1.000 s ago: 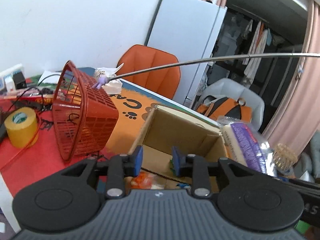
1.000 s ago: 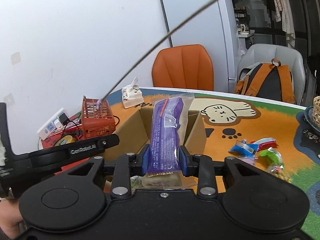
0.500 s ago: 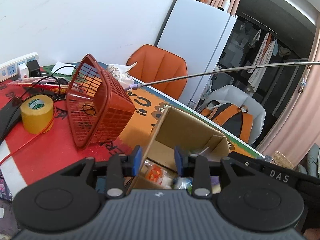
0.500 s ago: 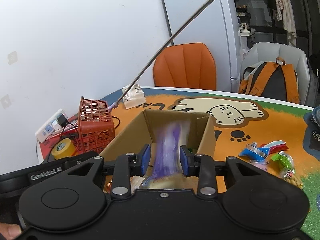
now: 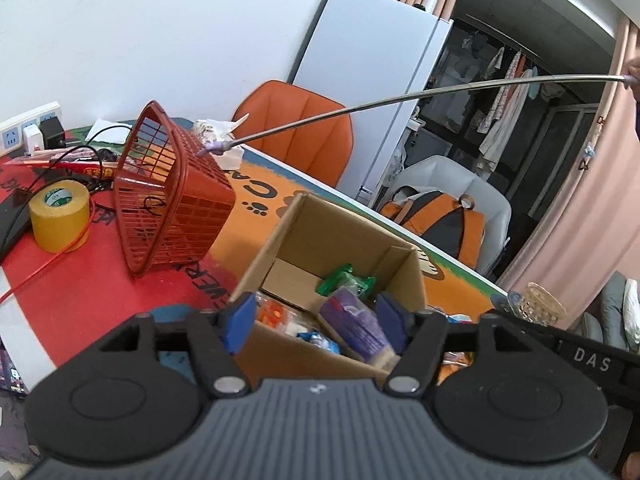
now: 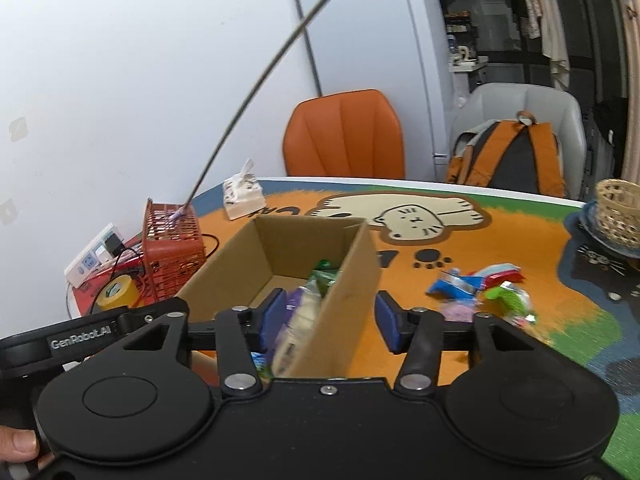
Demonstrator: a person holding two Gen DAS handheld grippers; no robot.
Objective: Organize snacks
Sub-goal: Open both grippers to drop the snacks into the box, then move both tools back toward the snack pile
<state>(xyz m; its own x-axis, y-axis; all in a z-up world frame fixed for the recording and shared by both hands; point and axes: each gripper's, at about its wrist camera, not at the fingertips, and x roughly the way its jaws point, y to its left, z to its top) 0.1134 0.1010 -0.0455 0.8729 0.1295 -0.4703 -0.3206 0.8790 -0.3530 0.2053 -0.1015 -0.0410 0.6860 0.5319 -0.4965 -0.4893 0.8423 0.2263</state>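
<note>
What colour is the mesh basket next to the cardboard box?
Red; the basket shows best in the left wrist view.

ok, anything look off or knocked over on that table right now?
Yes. The red basket left of the cardboard box stands tilted up on one edge, its open side facing sideways, with the tip of a long metal rod against its rim. A few snack packets lie loose on the mat, outside the box.

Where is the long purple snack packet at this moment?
The long purple snack packet lies inside the open brown cardboard box, in the left wrist view, below a green wrapper.
</note>
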